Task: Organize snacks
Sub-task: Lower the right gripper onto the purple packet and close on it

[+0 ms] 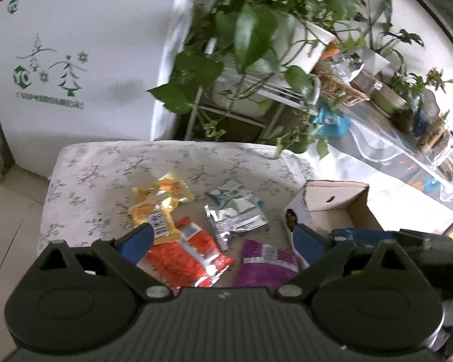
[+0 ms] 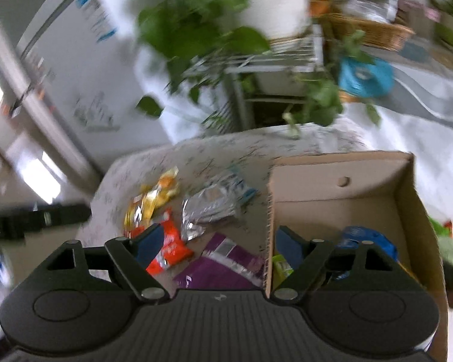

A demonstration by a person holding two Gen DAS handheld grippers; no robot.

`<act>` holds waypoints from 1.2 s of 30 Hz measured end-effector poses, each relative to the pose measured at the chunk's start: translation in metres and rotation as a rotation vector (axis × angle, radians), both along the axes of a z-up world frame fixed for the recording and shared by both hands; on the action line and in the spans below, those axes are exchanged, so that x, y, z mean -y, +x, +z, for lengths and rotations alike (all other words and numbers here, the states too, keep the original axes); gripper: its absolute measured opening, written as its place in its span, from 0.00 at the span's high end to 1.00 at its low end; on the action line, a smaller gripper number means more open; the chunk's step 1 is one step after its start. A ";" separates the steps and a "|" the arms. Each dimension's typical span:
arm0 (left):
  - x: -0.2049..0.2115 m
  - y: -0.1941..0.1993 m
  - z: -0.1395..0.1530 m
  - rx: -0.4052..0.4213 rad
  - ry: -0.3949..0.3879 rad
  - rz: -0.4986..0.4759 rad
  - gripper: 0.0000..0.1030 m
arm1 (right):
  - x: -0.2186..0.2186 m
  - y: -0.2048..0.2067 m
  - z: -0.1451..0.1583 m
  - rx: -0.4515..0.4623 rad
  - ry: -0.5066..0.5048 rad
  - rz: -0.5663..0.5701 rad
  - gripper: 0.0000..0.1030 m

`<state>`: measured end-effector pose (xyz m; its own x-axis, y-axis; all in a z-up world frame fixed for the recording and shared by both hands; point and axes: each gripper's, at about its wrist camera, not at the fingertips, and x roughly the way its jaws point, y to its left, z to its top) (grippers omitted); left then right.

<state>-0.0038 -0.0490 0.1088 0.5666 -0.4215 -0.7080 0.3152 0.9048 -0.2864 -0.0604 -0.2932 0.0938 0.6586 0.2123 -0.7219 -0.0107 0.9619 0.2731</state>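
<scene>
Several snack packets lie on a floral tablecloth (image 1: 84, 175): a yellow packet (image 1: 160, 202), a red packet (image 1: 190, 253), a silver packet (image 1: 235, 211) and a purple packet (image 1: 262, 268). A cardboard box (image 1: 332, 208) stands to their right. My left gripper (image 1: 223, 238) is open and empty above the red and purple packets. In the right wrist view my right gripper (image 2: 220, 244) is open and empty, straddling the left wall of the box (image 2: 341, 175). A blue packet (image 2: 368, 238) and a green packet (image 2: 281, 267) lie inside it. The red packet (image 2: 169, 250) and the purple packet (image 2: 217, 262) lie just left of it.
A white fridge (image 1: 75, 60) stands behind the table. A leafy plant (image 1: 244, 39) on a metal rack hangs over the table's far edge. A long counter (image 1: 392, 138) with a wicker basket and pots runs at the right. The left gripper's body (image 2: 36, 217) shows at the left.
</scene>
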 end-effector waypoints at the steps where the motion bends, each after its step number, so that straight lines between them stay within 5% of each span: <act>1: -0.003 0.001 0.000 -0.004 -0.002 0.002 0.05 | -0.006 0.001 -0.004 -0.005 -0.025 0.033 0.15; 10: -0.033 0.007 -0.009 -0.036 -0.007 0.022 0.05 | -0.056 0.009 -0.030 -0.028 -0.206 0.296 0.14; 23: -0.061 0.014 -0.015 -0.081 -0.036 0.046 0.05 | -0.075 0.040 -0.076 -0.173 -0.422 0.289 0.14; 36: -0.064 0.018 -0.025 -0.126 -0.025 0.076 0.05 | -0.091 0.053 -0.087 -0.283 -0.364 0.274 0.21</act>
<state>0.0146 0.0148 0.0841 0.5050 -0.3992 -0.7652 0.2067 0.9167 -0.3419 -0.0071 -0.2019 0.0067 0.3828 0.0517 -0.9224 -0.2489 0.9673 -0.0491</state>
